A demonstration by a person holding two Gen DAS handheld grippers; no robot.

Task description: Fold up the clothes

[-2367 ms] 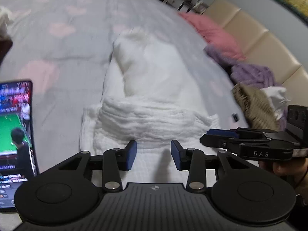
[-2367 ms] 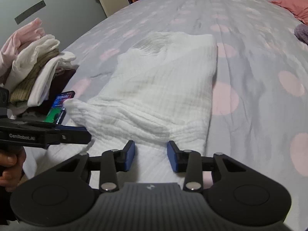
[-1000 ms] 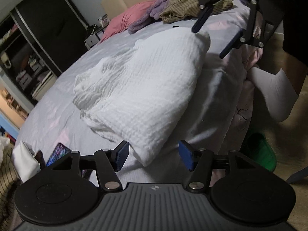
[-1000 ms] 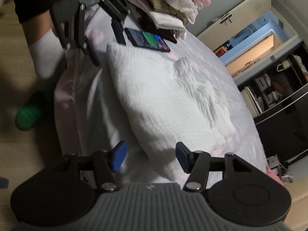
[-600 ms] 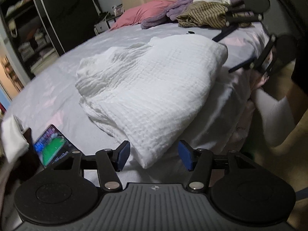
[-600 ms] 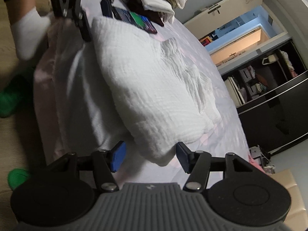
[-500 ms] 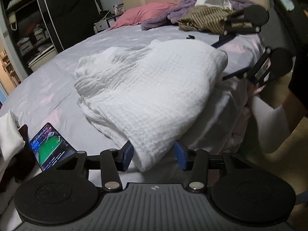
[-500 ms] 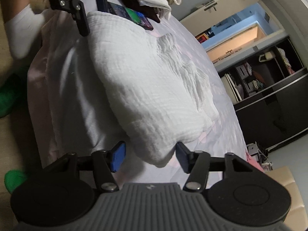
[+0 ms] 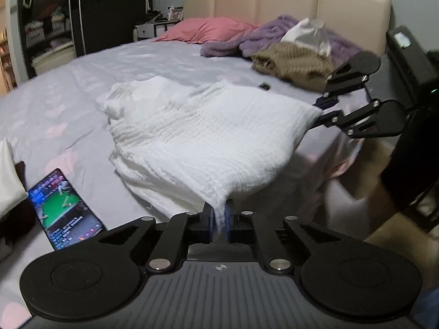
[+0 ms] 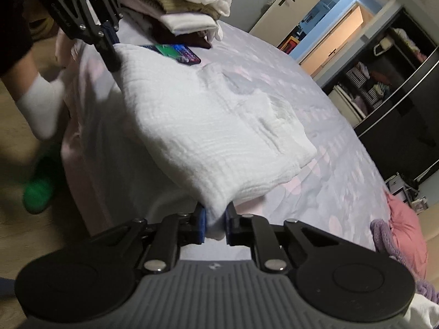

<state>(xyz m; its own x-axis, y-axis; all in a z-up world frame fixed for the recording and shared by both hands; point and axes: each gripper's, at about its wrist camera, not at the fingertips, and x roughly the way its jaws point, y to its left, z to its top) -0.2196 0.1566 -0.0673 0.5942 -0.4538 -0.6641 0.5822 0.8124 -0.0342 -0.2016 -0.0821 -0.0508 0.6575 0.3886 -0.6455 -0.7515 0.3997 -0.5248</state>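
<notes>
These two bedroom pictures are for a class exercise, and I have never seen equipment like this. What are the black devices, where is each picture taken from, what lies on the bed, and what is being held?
No robot here: a person holds a two-finger clamp tool in each hand, each with a wide-angle camera looking along its fingers. One picture is from the left gripper, the other from the right gripper; each view also shows the other tool across the cloth. Both are shut on near corners of a white garment, partly folded, lifting its edge off the bed. Also on the bed: a phone with a lit screen, a stack of folded clothes, a pink pillow, and a pile of purple, brown and white unfolded clothes by the headboard.
</notes>
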